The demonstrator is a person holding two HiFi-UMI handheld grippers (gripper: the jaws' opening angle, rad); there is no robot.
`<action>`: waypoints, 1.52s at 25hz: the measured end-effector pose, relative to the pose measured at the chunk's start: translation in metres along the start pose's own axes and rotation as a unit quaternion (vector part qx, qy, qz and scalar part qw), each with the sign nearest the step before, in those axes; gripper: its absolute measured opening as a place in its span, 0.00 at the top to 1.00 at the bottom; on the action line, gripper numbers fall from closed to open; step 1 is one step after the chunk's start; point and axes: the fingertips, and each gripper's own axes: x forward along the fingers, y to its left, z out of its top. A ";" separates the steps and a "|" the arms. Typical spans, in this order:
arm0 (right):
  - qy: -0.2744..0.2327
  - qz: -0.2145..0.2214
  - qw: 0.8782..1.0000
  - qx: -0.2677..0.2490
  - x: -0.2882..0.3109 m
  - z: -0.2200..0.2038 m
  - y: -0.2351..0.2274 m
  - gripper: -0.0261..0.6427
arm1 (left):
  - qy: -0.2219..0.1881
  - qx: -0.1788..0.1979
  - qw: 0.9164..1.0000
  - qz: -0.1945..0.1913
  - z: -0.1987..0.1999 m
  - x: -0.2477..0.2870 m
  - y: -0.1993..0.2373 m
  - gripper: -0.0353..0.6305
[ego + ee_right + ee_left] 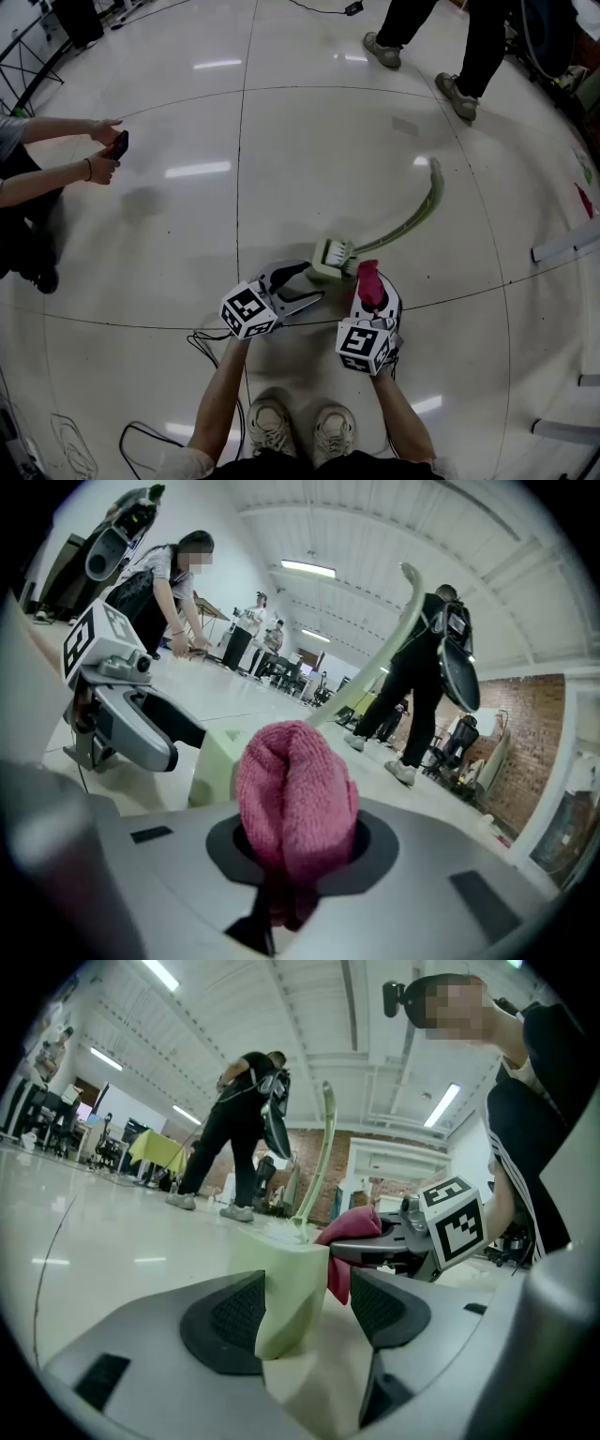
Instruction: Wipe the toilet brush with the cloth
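Observation:
The pale green toilet brush (333,260) has a blocky end and a long curved handle (412,217) that sweeps away to the right above the floor. My left gripper (317,284) is shut on the blocky end (291,1288), which sits between its pads. The handle (319,1157) rises beyond it. My right gripper (372,291) is shut on a bunched pink cloth (369,279), just right of the brush's end. In the right gripper view the cloth (295,799) bulges out of the jaws (295,841), with the green block (217,761) close behind it to the left.
A seated person at the left holds a phone (117,143). Another person's legs (450,56) stand at the far right. Cables (202,347) lie on the glossy floor near my shoes (300,427). White strips (562,246) lie at the right edge.

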 end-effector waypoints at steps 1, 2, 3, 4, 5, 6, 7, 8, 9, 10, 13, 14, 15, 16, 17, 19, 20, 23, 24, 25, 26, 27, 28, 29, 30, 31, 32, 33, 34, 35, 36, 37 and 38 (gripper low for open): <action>-0.003 -0.002 1.000 0.008 -0.001 0.000 -0.003 0.86 | 0.001 0.000 1.000 0.000 -0.001 0.000 -0.001 0.52; -0.005 -0.004 1.000 0.014 -0.002 0.000 -0.006 0.86 | 0.001 -0.001 1.000 0.001 -0.001 0.000 -0.001 0.52; -0.006 -0.005 1.000 0.018 -0.003 -0.001 -0.008 0.86 | 0.001 -0.001 1.000 0.001 -0.002 -0.001 -0.001 0.52; -0.007 -0.007 1.000 0.021 -0.004 -0.001 -0.009 0.86 | 0.001 -0.002 1.000 0.002 -0.002 -0.001 -0.001 0.52; -0.008 -0.009 1.000 0.022 -0.004 -0.001 -0.011 0.86 | 0.001 -0.003 1.000 0.003 -0.003 -0.001 -0.001 0.52; -0.009 -0.011 1.000 0.022 -0.005 -0.001 -0.013 0.86 | 0.001 -0.004 1.000 0.003 -0.003 -0.001 -0.001 0.52; -0.010 -0.013 1.000 0.024 -0.005 -0.001 -0.015 0.86 | 0.001 -0.004 1.000 0.004 -0.003 -0.001 -0.001 0.52; -0.011 -0.014 1.000 0.025 -0.005 0.000 -0.016 0.86 | 0.000 -0.004 1.000 0.004 -0.003 -0.001 -0.001 0.52; -0.011 -0.014 0.999 0.027 -0.005 0.000 -0.017 0.86 | 0.000 -0.003 1.000 0.004 -0.002 -0.001 -0.001 0.52; -0.011 -0.014 0.999 0.028 -0.005 -0.001 -0.018 0.86 | 0.000 -0.003 1.000 0.004 -0.003 -0.001 -0.001 0.52; -0.012 -0.015 0.999 0.030 -0.007 -0.002 -0.020 0.86 | 0.000 -0.003 1.000 0.005 -0.002 0.000 -0.003 0.52; -0.015 -0.017 0.999 0.034 -0.008 -0.001 -0.022 0.86 | -0.001 -0.003 1.000 0.005 -0.002 0.000 -0.003 0.52; -0.021 -0.021 0.999 0.039 -0.009 0.000 -0.024 0.86 | -0.002 -0.003 1.000 0.005 -0.001 0.000 -0.004 0.52; -0.030 -0.026 0.998 0.046 -0.011 0.002 -0.028 0.86 | -0.003 -0.002 1.000 0.006 0.000 0.000 -0.004 0.52; -0.042 -0.034 0.997 0.052 -0.012 0.005 -0.034 0.86 | -0.003 -0.002 1.000 0.007 0.001 -0.001 -0.004 0.52; -0.060 -0.049 0.995 0.059 -0.013 0.011 -0.046 0.86 | -0.005 -0.001 1.000 0.008 0.003 -0.001 -0.003 0.52; -0.060 -0.056 0.995 0.065 -0.013 0.012 -0.052 0.86 | -0.007 -0.002 1.000 0.009 0.004 -0.002 -0.002 0.52; -0.034 -0.064 0.994 0.083 -0.013 0.001 -0.058 0.86 | -0.013 -0.005 1.000 0.014 0.005 -0.003 0.000 0.52; -0.017 -0.059 0.994 0.094 -0.013 -0.007 -0.054 0.86 | -0.013 -0.004 1.000 0.014 0.005 -0.002 0.000 0.52; 0.001 -0.050 0.993 0.108 -0.014 -0.016 -0.047 0.86 | -0.013 -0.004 1.000 0.014 0.004 -0.002 0.001 0.52; 0.018 -0.037 0.992 0.120 -0.015 -0.025 -0.036 0.86 | -0.012 -0.005 1.000 0.012 0.004 -0.001 0.001 0.52; 0.031 -0.021 0.991 0.127 -0.016 -0.032 -0.023 0.86 | -0.011 -0.007 1.000 0.009 0.003 0.000 0.001 0.52; 0.041 -0.003 0.991 0.128 -0.017 -0.037 -0.007 0.86 | -0.010 -0.010 1.000 0.005 0.002 0.001 0.000 0.52; 0.047 0.016 0.991 0.123 -0.019 -0.039 0.008 0.86 | -0.010 -0.012 1.000 0.001 0.002 0.002 -0.001 0.52; 0.050 0.035 0.991 0.118 -0.020 -0.040 0.023 0.86 | -0.012 -0.015 1.000 -0.002 0.001 0.002 -0.002 0.52; 0.049 0.053 0.991 0.114 -0.022 -0.039 0.037 0.86 | -0.013 -0.018 1.000 -0.005 0.002 0.002 -0.002 0.52; 0.046 0.069 0.990 0.114 -0.023 -0.036 0.047 0.86 | -0.013 -0.019 1.000 -0.009 0.002 0.001 -0.003 0.52; 0.040 0.083 0.988 0.121 -0.024 -0.033 0.055 0.86 | -0.011 -0.018 1.000 -0.014 0.001 0.001 -0.004 0.52; 0.034 0.095 0.986 0.133 -0.024 -0.028 0.060 0.86 | -0.008 -0.016 1.000 -0.021 0.001 0.000 -0.006 0.52; 0.027 0.104 0.983 0.146 -0.023 -0.023 0.062 0.86 | -0.006 -0.015 0.999 -0.027 0.000 -0.001 -0.008 0.52; 0.023 0.109 0.981 0.157 -0.022 -0.019 0.062 0.86 | -0.004 -0.015 0.999 -0.033 -0.001 -0.002 -0.009 0.52; 0.022 0.110 0.980 0.163 -0.021 -0.017 0.062 0.86 | -0.004 -0.015 0.999 -0.036 -0.001 -0.003 -0.010 0.52; 0.023 0.110 0.980 0.163 -0.021 -0.016 0.062 0.86 | -0.005 -0.016 0.999 -0.038 -0.001 -0.004 -0.011 0.52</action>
